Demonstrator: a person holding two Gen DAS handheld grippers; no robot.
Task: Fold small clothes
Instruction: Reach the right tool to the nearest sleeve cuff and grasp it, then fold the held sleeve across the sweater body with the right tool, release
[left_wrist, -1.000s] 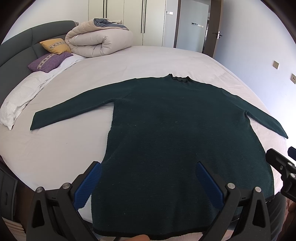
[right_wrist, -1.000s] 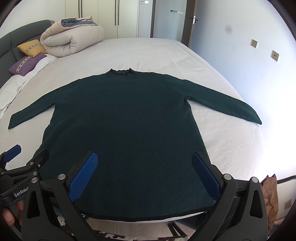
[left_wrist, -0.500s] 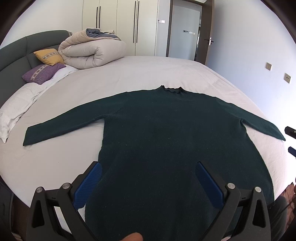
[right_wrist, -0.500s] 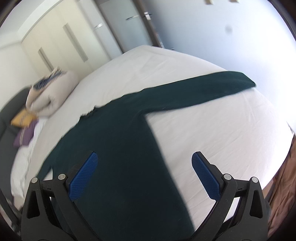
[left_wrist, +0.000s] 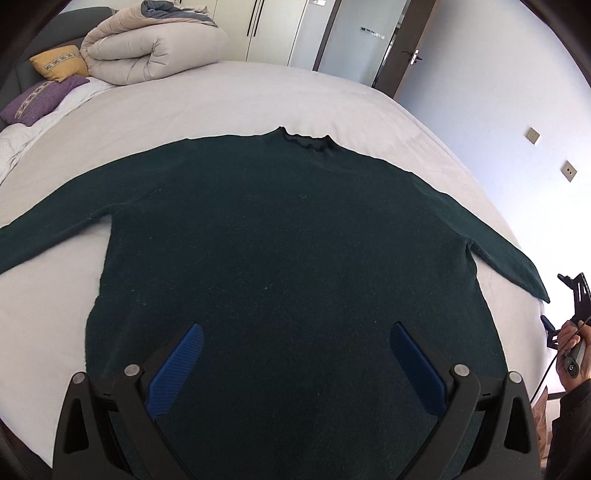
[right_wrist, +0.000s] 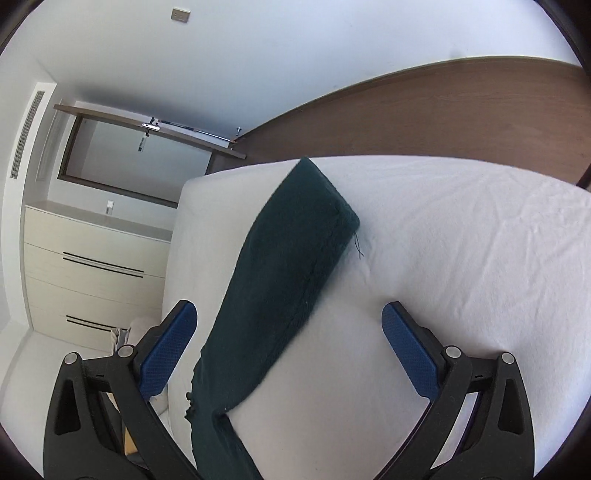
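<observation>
White bed (left_wrist: 258, 92): sweater (left_wrist: 288, 258) flat, collar toward upper frame, sleeves spanning left–right; bare sheet around. Left gripper (left_wrist: 295, 363) and right gripper (right_wrist: 288, 345) both spread, empty.

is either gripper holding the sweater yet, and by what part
Nothing is held. The left gripper is open above the sweater; the right gripper is open over its sleeve.
</observation>
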